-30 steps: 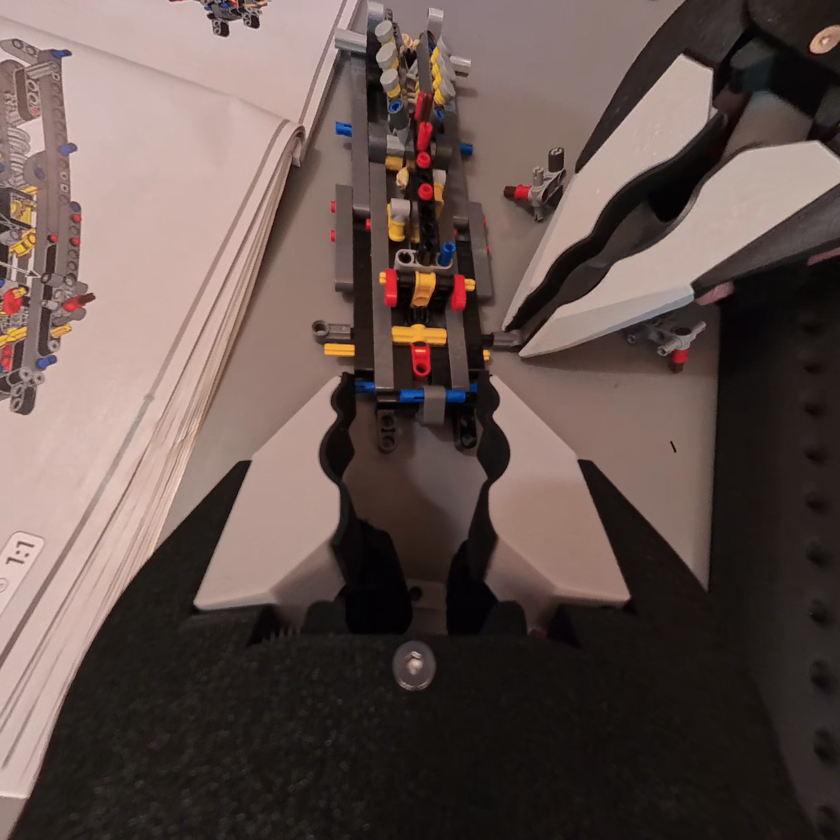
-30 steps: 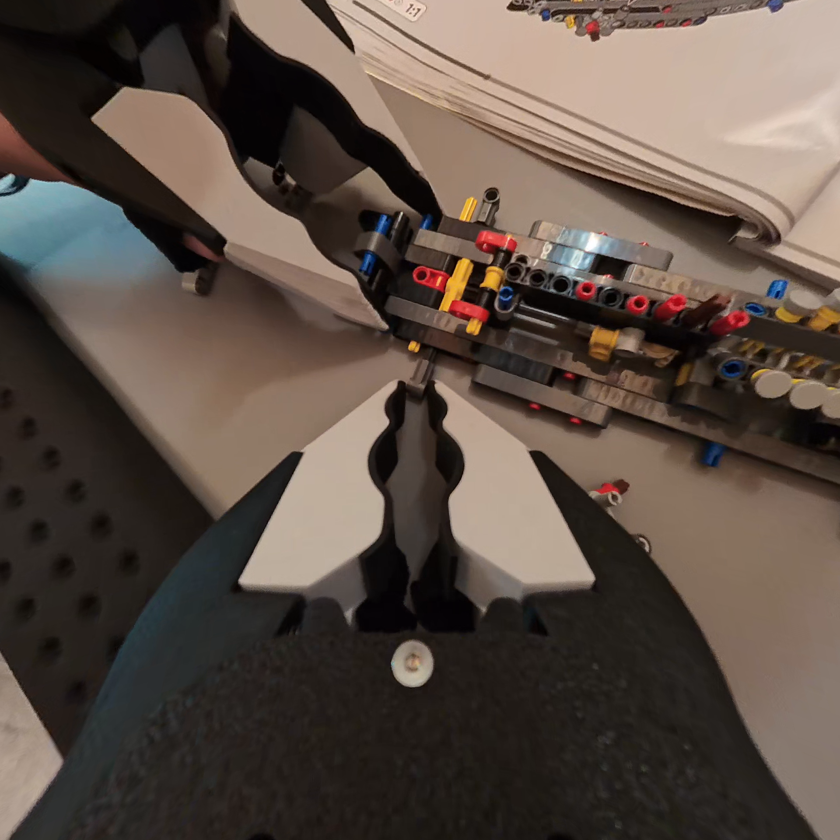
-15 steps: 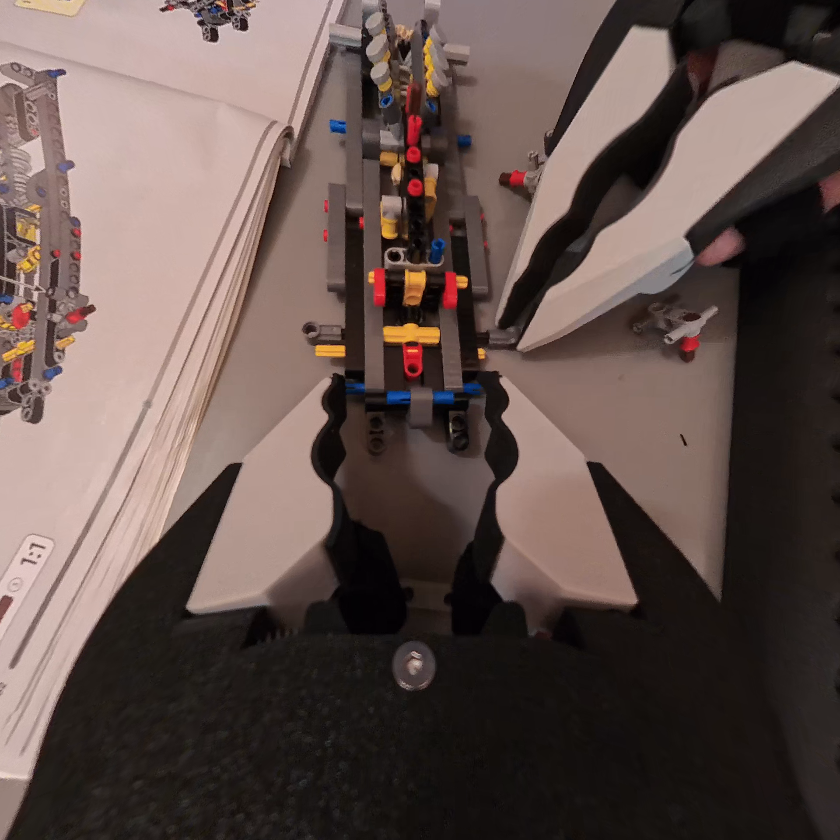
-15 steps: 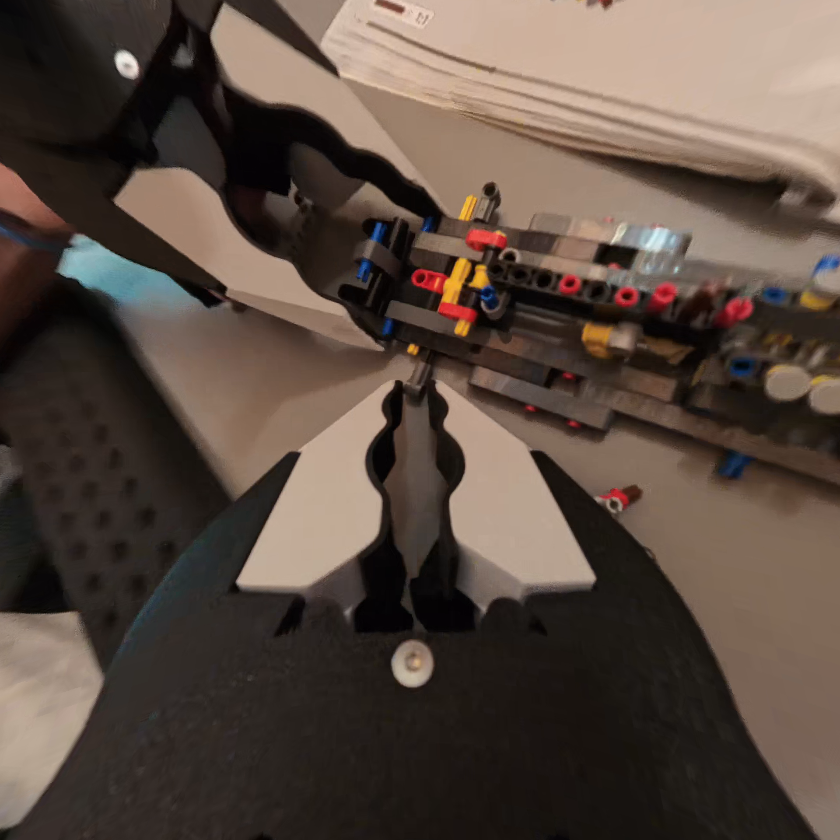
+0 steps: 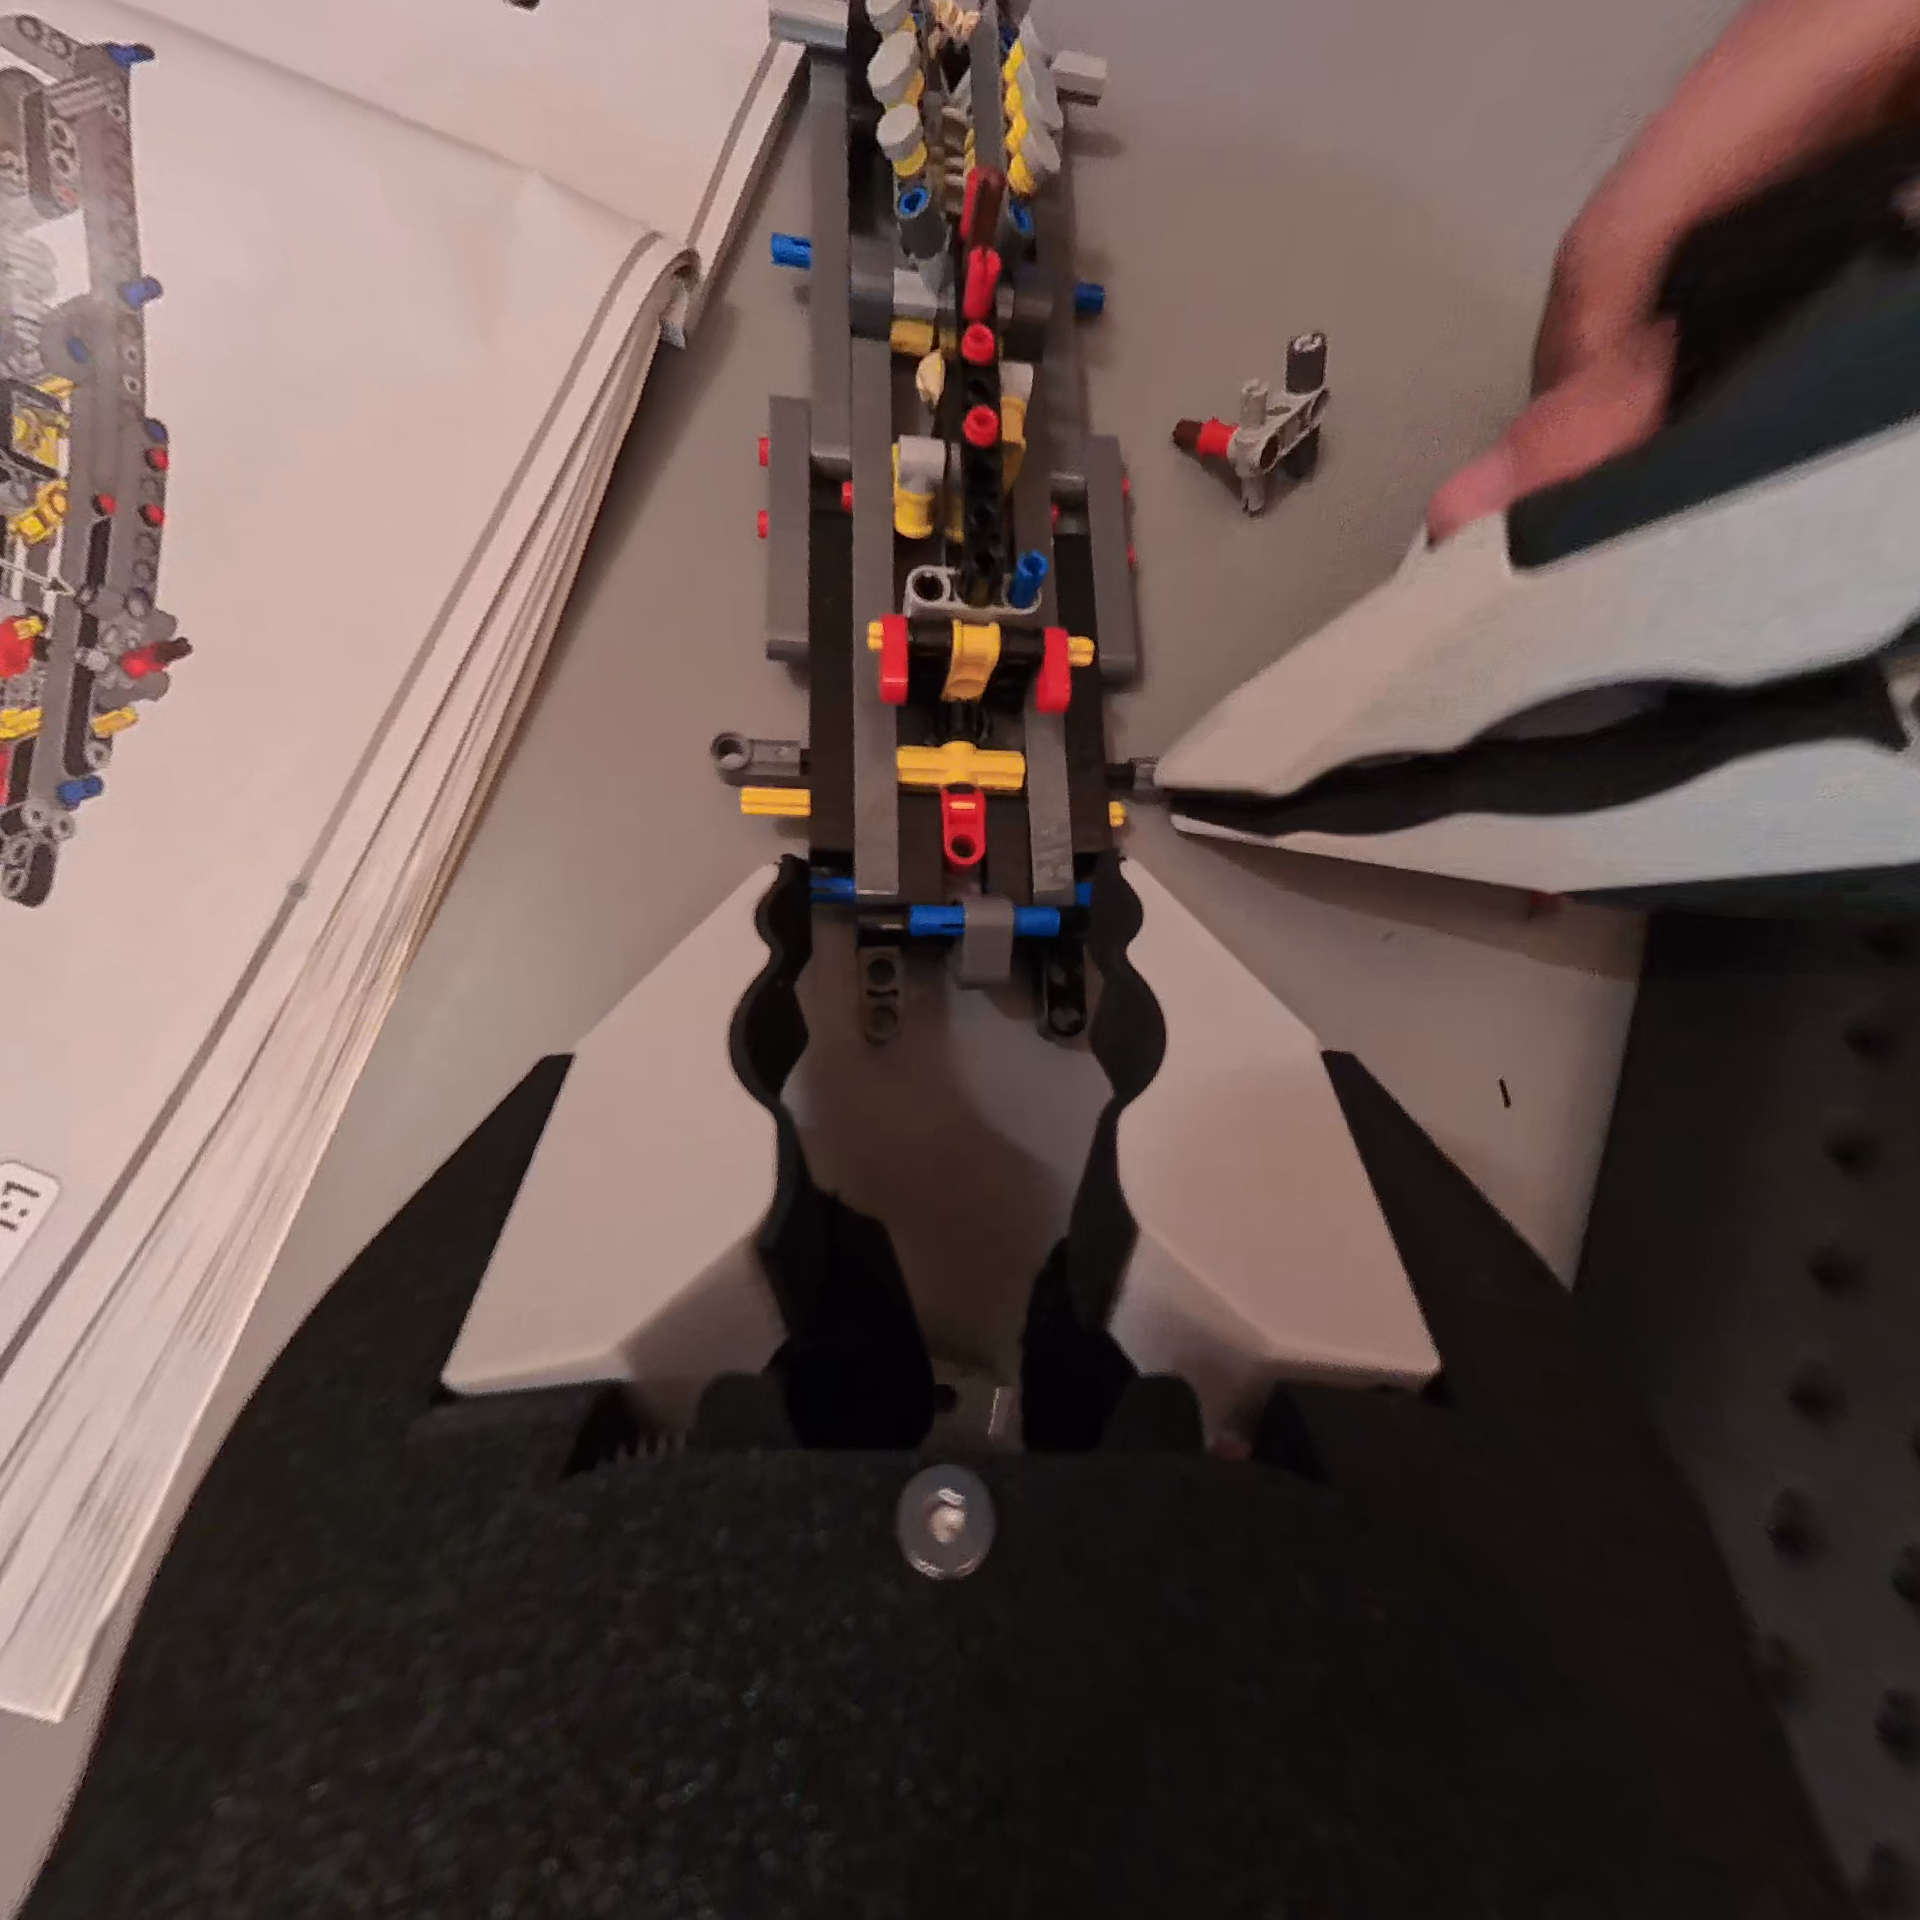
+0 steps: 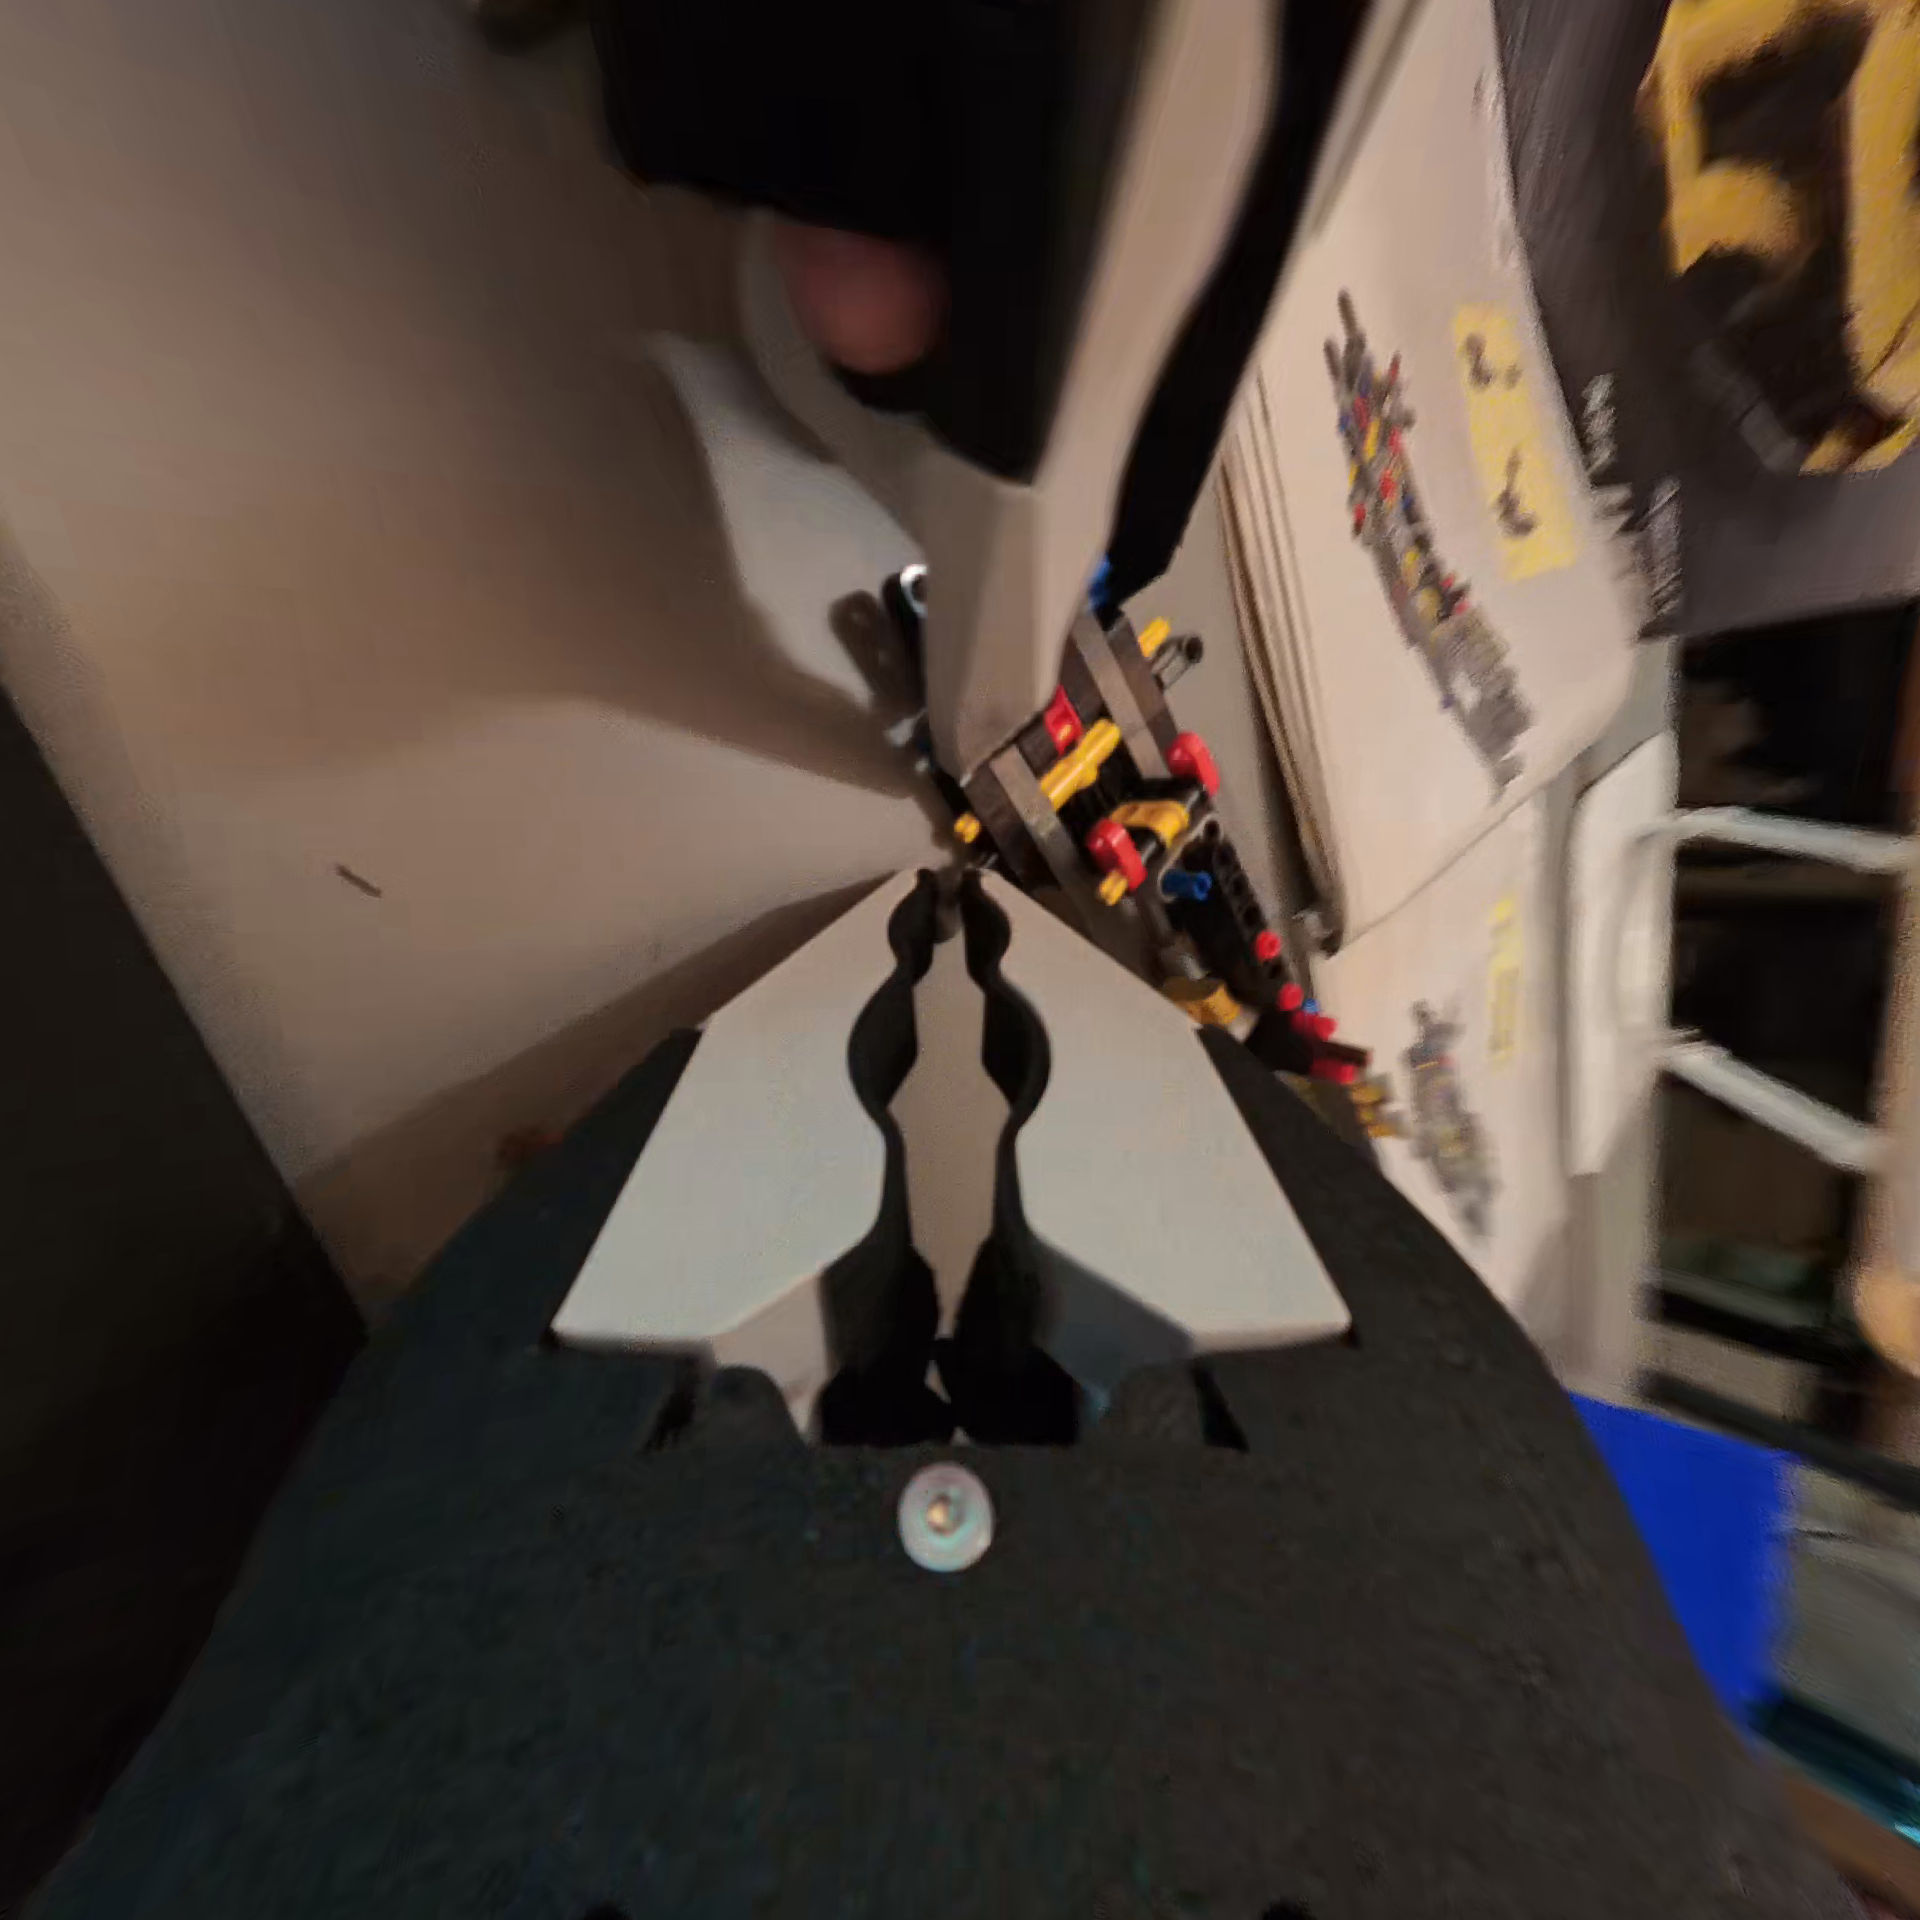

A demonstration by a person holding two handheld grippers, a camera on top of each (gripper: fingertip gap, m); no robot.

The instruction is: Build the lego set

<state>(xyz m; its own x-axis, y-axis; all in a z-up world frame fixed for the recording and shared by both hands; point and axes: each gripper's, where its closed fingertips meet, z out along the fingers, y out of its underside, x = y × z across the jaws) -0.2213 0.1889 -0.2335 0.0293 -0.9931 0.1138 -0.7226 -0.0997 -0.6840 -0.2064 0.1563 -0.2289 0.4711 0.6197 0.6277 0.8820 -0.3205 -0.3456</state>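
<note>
Now, left wrist view: we have the left gripper [image 5: 951,909] spread wide around the near end of the long Technic chassis [image 5: 951,623], its fingertips against both side beams, bracing it on the grey tabletop [image 5: 1299,208].
Right claw seen from here: the right gripper [image 5: 1162,795] comes in from the right, jaws nearly together on a small dark grey pin [image 5: 1130,772] at the chassis's right flank.
Doing it well: we judge the pin should go in straight along its own axis while the left claw resists the sideways push; a tilted pin could jam or skew the frame.
Surroundings here: an open instruction booklet [image 5: 364,468] lies left of the model, a small loose grey-and-red sub-assembly [image 5: 1262,426] right of it, and a dark dimpled mat [image 5: 1766,1351] borders the table.
Right wrist view: blurred, yet we see the fingertips [image 6: 920,914] pinched on that pin at the chassis edge.
Room here: a blue bin [image 6: 1683,1538] and a white frame [image 6: 1714,987] sit beyond the table, too smeared to identify further.
</note>
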